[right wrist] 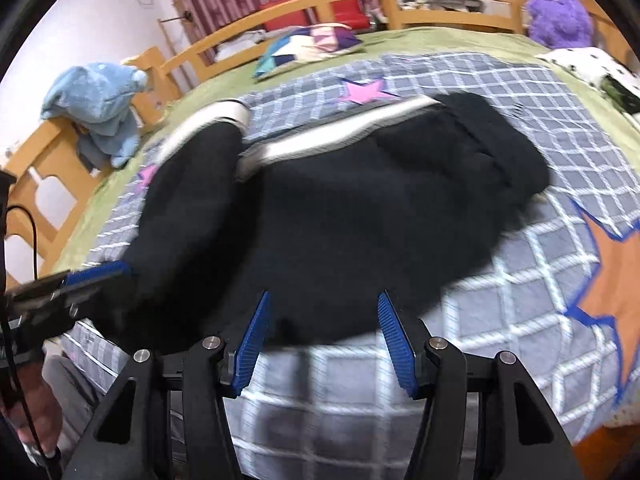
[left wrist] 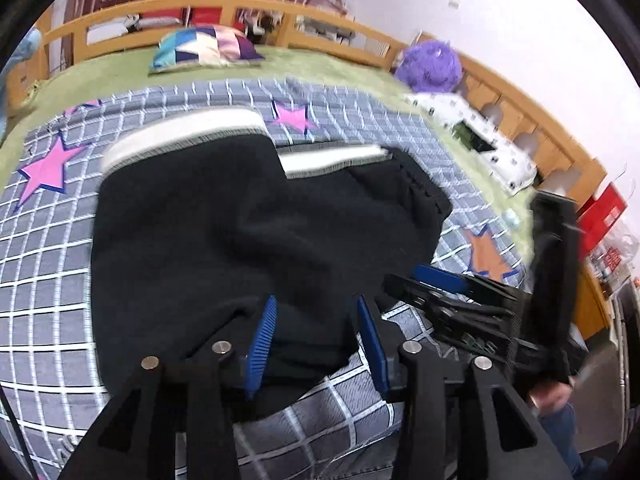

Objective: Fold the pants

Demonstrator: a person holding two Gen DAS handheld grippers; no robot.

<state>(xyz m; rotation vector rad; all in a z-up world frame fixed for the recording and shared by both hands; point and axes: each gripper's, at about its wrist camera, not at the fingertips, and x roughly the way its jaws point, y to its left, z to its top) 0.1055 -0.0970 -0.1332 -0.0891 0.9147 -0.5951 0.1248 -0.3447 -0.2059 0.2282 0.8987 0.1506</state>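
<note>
Black pants with white cuffs lie folded over on a grey checked blanket on the bed; they also show in the right wrist view. My left gripper is open, its blue pads over the near edge of the pants, holding nothing. My right gripper is open above the near edge of the pants and shows in the left wrist view to the right. The left gripper shows at the left of the right wrist view.
A patchwork pillow lies at the far side of the bed. A purple plush and a white spotted item sit at the right. A blue plush hangs on the wooden bed rail at the left.
</note>
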